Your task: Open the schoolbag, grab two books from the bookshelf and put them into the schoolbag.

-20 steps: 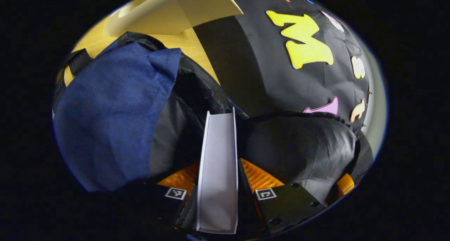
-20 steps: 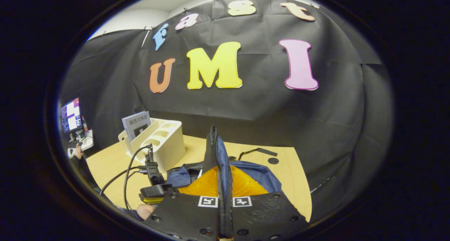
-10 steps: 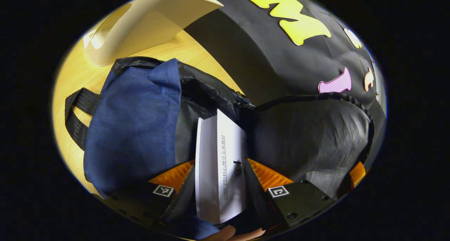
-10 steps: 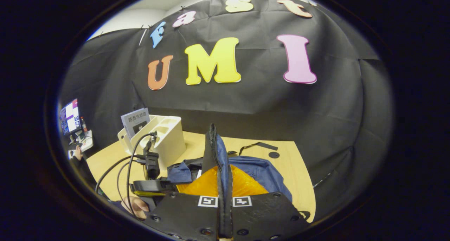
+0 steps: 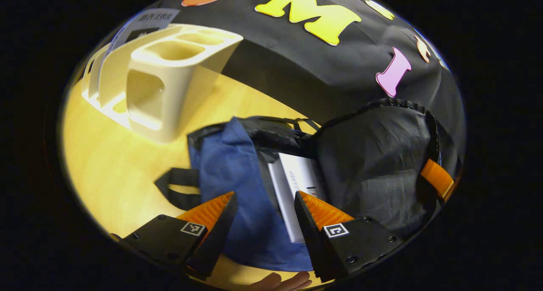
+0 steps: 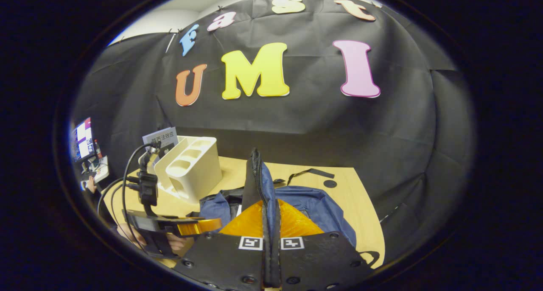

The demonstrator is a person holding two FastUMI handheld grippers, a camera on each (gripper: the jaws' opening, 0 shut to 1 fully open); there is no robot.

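The blue schoolbag (image 5: pixel 229 176) lies on the wooden table with its mouth wide apart. A white book (image 5: pixel 297 180) rests inside it, against the black lining (image 5: pixel 373 155) of the raised flap. My left gripper (image 5: pixel 264 195) hangs open above the bag, apart from the book. My right gripper (image 6: pixel 270 206) is shut on the flap's zipper edge (image 6: pixel 258 172) and holds it upright. The schoolbag (image 6: pixel 314 202) spreads below it, with the left gripper (image 6: pixel 169 227) at its left. The cream bookshelf (image 5: pixel 169 79) holds a grey book (image 5: pixel 140 23) behind the bag.
The bag's black carry strap (image 5: pixel 176 189) lies on the table (image 5: pixel 110 163) at the left. In the right gripper view the bookshelf (image 6: pixel 191 163) stands at the table's back left, with bare table (image 6: pixel 356 197) to the right. A hand (image 5: pixel 280 280) shows at the bottom edge.
My left gripper has let go of the white book, opened, and drawn back up from the bag's mouth. The book now lies inside. The right gripper still holds the flap.
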